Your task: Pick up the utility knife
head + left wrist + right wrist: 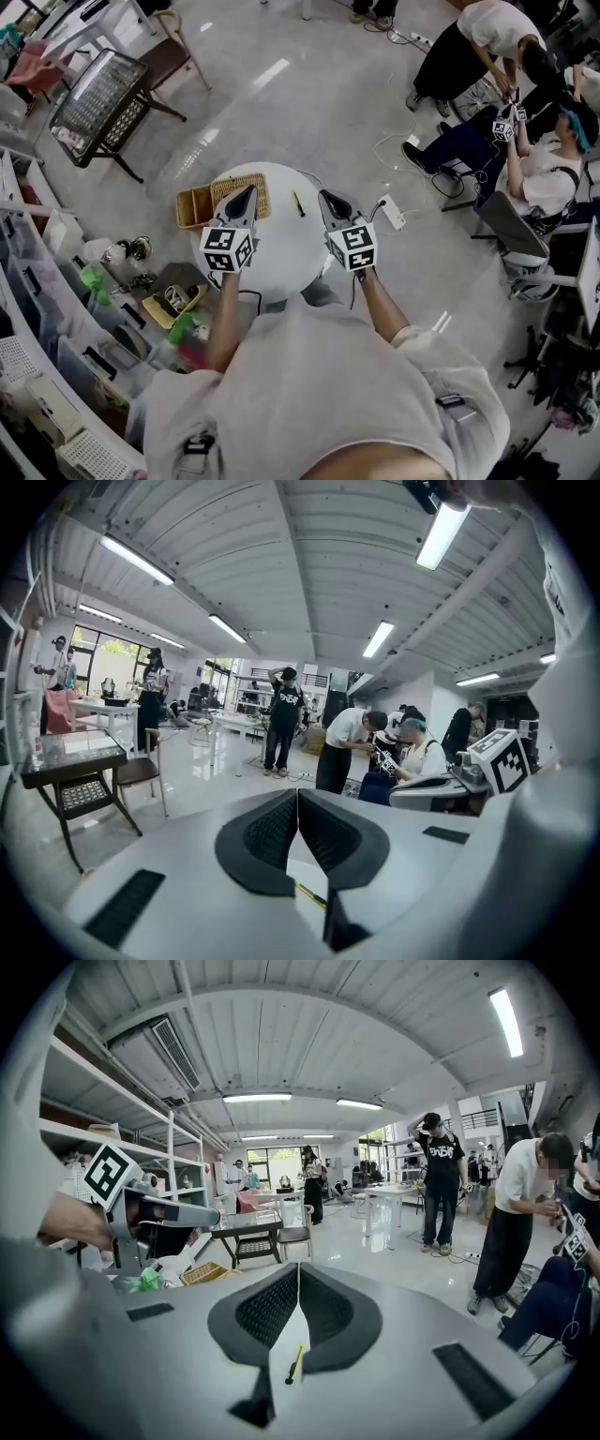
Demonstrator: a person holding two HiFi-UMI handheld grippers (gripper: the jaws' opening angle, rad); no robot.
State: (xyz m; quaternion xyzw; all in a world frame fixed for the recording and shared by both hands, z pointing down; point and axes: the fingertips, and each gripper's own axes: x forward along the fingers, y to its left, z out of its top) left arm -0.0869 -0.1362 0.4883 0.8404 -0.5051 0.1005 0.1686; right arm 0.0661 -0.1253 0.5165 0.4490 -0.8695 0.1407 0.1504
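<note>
Polished grey floor runs round a small round white tabletop, with a knot of people working at about two o'clock from the person holding the tools.

The right gripper has its jaws pressed together with nothing between them, and the left gripper is closed and empty too. Both hang above the tabletop, tips pointing towards twelve o'clock, touching nothing.

Between them, at twelve o'clock, the utility knife lies flat on the white top, yellow and black, somewhat nearer the right gripper. From that gripper's own camera it shows just under the closed jaws. A wicker basket sits at the ten o'clock edge, partly behind the left gripper. A power strip lies on the floor at two o'clock.

As I judge it, the pick-up has barely begun: the knife is untouched. One gripper has yet to open, come down over the handle, close on it and lift.
</note>
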